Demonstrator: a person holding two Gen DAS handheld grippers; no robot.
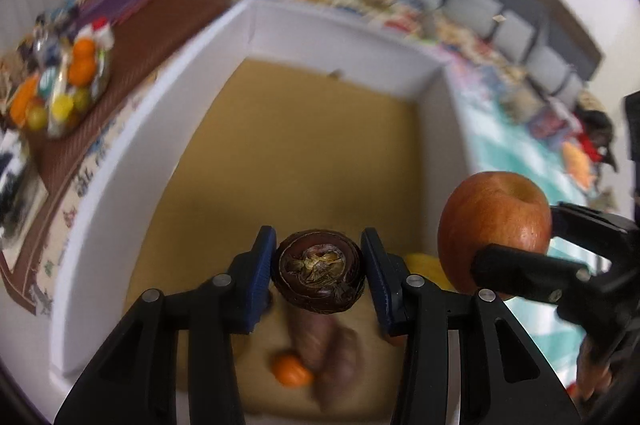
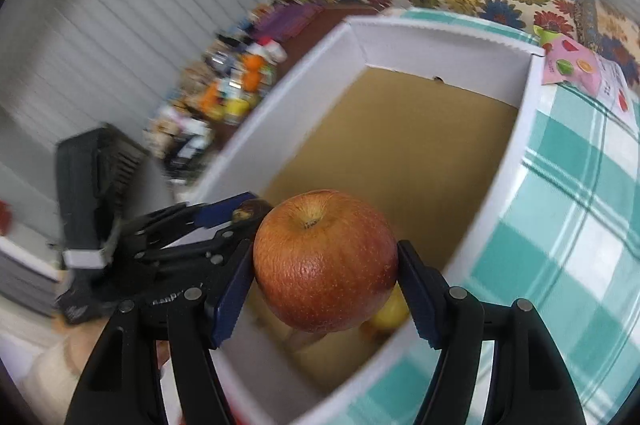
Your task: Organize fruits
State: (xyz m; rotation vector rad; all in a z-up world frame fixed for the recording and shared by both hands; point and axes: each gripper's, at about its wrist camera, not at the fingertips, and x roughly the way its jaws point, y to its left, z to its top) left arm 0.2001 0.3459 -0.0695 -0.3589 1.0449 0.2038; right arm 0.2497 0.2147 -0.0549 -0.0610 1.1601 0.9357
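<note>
My left gripper [image 1: 318, 245] is shut on a dark brown round fruit [image 1: 318, 275], held over a white box [image 1: 340, 25] with a cardboard floor. My right gripper [image 2: 326, 253] is shut on a red apple [image 2: 324, 261], blue pads pressed on both its sides, above the box's near right corner [image 2: 440, 45]. In the left wrist view the apple [image 1: 494, 221] and right gripper [image 1: 524, 239] hang to the right. From the right wrist, the left gripper [image 2: 240, 211] shows at left. Below lie a small orange [image 1: 291, 369], brownish long pieces [image 1: 328, 349] and a yellow fruit [image 2: 390, 311].
A bowl of mixed fruit [image 1: 64, 85] stands on a brown mat left of the box. A teal checked cloth [image 2: 560, 225] lies right of it, with a pink fruit card [image 2: 576, 69] at its far end. A black crate [image 2: 92, 177] stands at far left.
</note>
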